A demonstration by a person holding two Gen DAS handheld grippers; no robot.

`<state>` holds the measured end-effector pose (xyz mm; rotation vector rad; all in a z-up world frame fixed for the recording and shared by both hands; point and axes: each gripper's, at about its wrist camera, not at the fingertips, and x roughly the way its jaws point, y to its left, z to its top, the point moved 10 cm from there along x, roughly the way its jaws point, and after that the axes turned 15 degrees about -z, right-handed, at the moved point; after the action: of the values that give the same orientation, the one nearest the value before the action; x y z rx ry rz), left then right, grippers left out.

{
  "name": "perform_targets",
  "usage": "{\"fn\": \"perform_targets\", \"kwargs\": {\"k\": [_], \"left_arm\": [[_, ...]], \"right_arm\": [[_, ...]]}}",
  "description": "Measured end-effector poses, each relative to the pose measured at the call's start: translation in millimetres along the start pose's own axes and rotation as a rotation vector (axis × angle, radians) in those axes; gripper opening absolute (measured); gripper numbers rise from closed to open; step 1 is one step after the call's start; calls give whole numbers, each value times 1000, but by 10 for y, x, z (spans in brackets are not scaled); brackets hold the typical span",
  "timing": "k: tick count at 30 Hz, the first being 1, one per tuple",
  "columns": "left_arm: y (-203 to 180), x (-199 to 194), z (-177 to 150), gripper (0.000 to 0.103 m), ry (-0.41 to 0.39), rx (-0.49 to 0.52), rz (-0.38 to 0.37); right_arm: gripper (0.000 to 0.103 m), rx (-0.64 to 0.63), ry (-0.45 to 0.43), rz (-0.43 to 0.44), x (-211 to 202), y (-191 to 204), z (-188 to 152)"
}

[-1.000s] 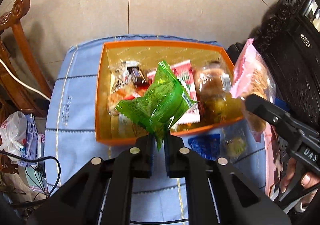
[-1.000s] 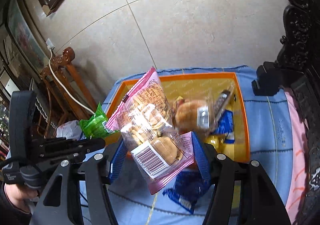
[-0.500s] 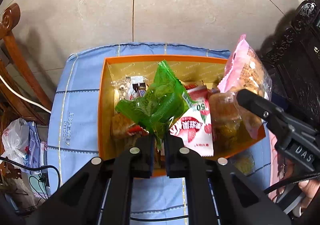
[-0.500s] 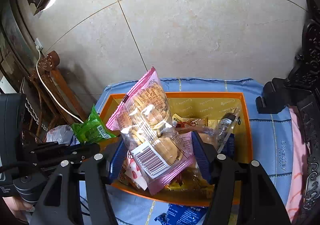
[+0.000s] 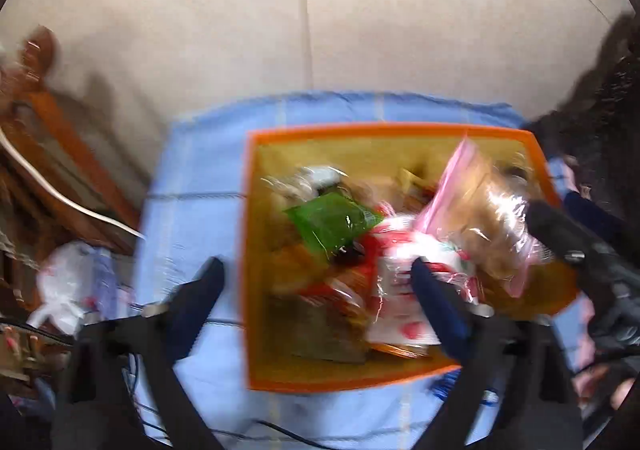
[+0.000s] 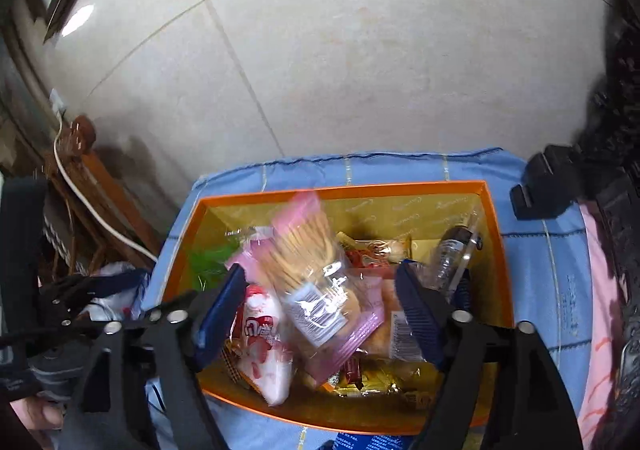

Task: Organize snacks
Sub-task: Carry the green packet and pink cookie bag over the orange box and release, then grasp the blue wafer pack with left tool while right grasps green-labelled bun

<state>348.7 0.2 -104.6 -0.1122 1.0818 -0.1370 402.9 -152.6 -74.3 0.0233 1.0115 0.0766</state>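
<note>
Your left hand-held gripper [image 5: 316, 270] hangs with its jaws spread wide and nothing between them, above the near left part of the shallow orange cardboard box [image 5: 246, 250]; your right hand-held gripper [image 6: 320, 302] is also spread wide, and the pink-edged clear plastic bag of biscuits [image 6: 316, 270] sits between its fingers without being pinched, as far as you can tell, for the view is blurred. The crinkly green plastic snack packet [image 5: 334, 223] lies loose on the heap inside the box, towards its left side, its long axis running roughly across the box from left to right. The biscuit bag leans with its long axis running from the near edge towards the far edge, barcode end nearest you. You look to be at the drop-off step, both packets released into the box. Next you would lift both clear and turn to the blue packet [image 6: 366, 442] lying on the blue cloth-covered worktop [image 6: 560, 270] just outside the box's near edge.
</note>
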Motion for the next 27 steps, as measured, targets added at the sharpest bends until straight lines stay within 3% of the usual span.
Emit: {"fn": "perform_targets", "kwargs": {"k": [14, 19, 27], "left_arm": [[-113, -313, -431, 92, 30, 11, -30], [-234, -350, -786, 92, 65, 11, -70], [-547, -46, -1483, 92, 183, 30, -110]], "right_arm": [[86, -28, 20, -18, -437, -282, -604], [92, -13, 41, -90, -600, -655, -1047], [94, 111, 191, -115, -496, -1141, -2000]]}}
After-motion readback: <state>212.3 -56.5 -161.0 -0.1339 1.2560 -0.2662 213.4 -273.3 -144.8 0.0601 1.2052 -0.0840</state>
